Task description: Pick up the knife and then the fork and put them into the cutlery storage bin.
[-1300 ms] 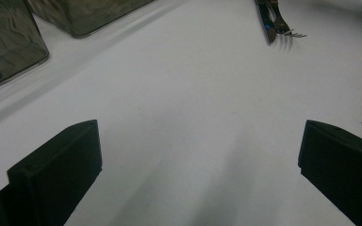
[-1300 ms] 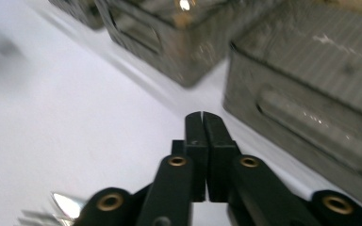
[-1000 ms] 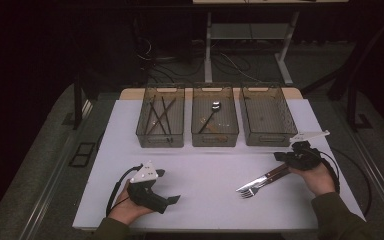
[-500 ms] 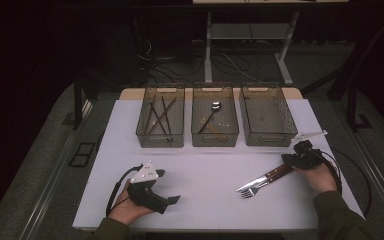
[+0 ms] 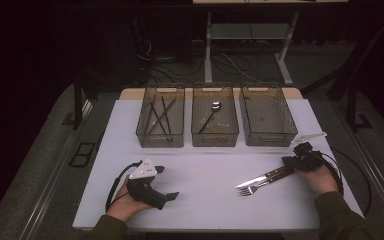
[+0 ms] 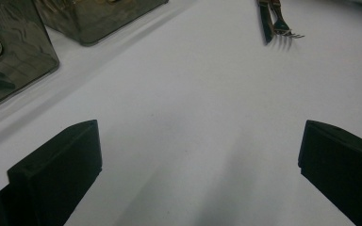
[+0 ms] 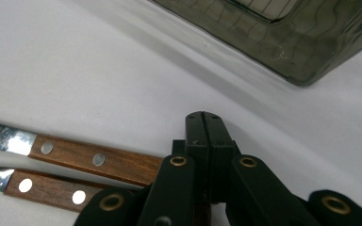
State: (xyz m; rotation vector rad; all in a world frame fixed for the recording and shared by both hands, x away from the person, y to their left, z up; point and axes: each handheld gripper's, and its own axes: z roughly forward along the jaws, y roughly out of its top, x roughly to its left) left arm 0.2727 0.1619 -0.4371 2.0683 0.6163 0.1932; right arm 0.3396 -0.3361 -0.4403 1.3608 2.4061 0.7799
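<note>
My right gripper [image 7: 206, 129] pinched shut beside knife [image 5: 265, 177] and fork [image 5: 254, 188] handles, gripping neither; left gripper [image 6: 198, 155] wide, idle. Next: reopen, straddle one handle.

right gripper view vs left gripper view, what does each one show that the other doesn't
The right gripper view alone shows the wooden handles with their rivets up close, and the right gripper with its jaws shut together, resting by the handle ends; whether it pinches them I cannot tell.

The left gripper view alone shows the fork tines and knife tip far across the table, and the left gripper with its jaws wide apart and nothing between them.

Both share the white table, the knife and fork pair, and a grey mesh bin.
</note>
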